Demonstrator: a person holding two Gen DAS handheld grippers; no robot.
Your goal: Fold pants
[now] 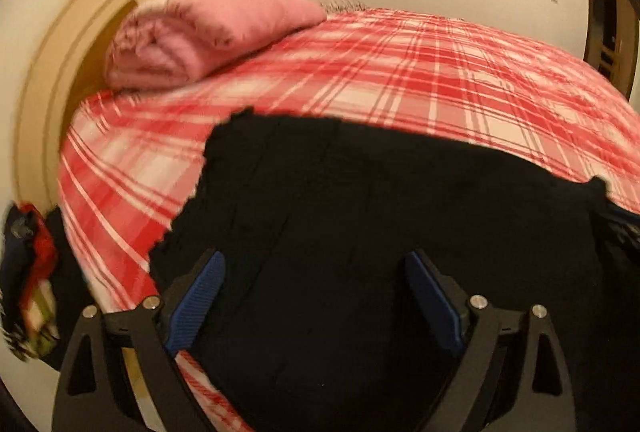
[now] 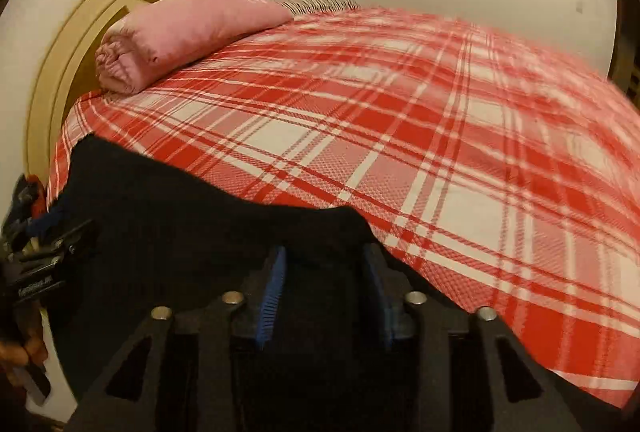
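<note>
Black pants point(image 1: 360, 212) lie on the red and white plaid bed cover point(image 1: 400, 72), near its front edge. In the left wrist view my left gripper point(image 1: 316, 264) is open, its blue-padded fingers point(image 1: 200, 300) spread wide just above the black cloth. In the right wrist view the pants point(image 2: 180, 212) fill the lower left. My right gripper point(image 2: 326, 260) is partly open with black cloth between its fingers point(image 2: 274, 292); I cannot tell if it grips. The left gripper shows at the far left of that view point(image 2: 36, 272).
A folded pink blanket point(image 1: 208, 32) lies at the head of the bed against the round beige headboard point(image 1: 52, 80). It also shows in the right wrist view point(image 2: 180, 32). Mixed clothes point(image 1: 28, 272) hang off the bed's left side. A white wall stands behind.
</note>
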